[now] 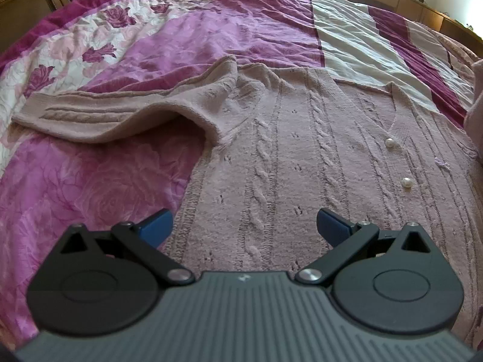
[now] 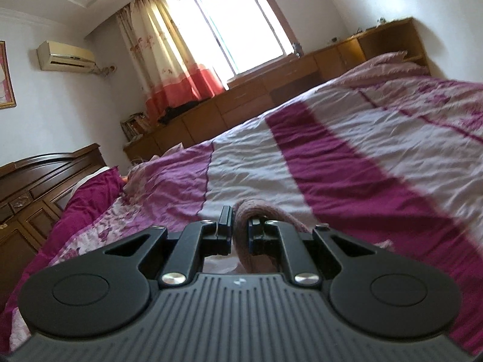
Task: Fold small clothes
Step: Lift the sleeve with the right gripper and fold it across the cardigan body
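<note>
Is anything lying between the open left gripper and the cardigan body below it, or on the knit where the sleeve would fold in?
Nothing visible does. The left gripper hangs open directly over the cardigan, with only bare knit and its pearl buttons ahead. The sleeve lies spread on the bedspread. The right gripper is shut on pink knit.

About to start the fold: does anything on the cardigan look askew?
The cardigan lies flat, but its sleeve sticks out sideways, and the right gripper pinches knit.

A pink and purple bedspread (image 2: 317, 163) fills the middle; window (image 2: 241, 24) at twelve o'clock, air conditioner (image 2: 65, 55) at ten, cabinets (image 2: 271, 90) beneath the window.
</note>
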Demonstrator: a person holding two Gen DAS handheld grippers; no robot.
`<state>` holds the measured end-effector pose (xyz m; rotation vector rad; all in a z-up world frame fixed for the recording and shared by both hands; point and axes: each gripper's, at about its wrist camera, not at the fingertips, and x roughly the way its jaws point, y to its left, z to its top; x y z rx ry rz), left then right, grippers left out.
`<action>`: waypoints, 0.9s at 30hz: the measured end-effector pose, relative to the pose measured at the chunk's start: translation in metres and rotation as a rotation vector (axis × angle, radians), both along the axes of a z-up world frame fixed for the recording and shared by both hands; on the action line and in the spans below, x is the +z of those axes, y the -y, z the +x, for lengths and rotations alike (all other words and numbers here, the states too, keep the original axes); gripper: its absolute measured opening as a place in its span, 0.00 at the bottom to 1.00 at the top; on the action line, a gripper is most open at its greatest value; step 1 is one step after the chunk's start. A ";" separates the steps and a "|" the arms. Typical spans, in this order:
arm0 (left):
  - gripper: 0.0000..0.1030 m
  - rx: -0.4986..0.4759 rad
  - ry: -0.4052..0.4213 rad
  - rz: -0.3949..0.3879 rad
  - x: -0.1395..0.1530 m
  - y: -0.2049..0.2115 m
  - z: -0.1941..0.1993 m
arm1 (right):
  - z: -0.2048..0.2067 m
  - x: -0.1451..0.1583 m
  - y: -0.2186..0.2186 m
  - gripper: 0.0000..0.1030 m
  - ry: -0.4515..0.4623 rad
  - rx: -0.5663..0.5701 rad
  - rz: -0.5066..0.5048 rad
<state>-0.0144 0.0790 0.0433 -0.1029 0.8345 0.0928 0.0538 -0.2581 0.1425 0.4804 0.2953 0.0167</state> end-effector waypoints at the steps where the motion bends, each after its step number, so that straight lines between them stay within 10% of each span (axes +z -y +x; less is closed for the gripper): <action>1: 1.00 0.000 0.000 -0.001 0.000 0.000 0.000 | 0.004 -0.003 -0.005 0.10 -0.005 0.007 -0.001; 23: 1.00 -0.006 -0.005 0.004 -0.006 -0.001 -0.003 | 0.033 -0.130 -0.070 0.12 -0.313 0.170 0.064; 27: 1.00 -0.005 -0.006 0.004 -0.007 -0.001 -0.004 | 0.034 -0.134 -0.069 0.36 -0.347 0.180 0.095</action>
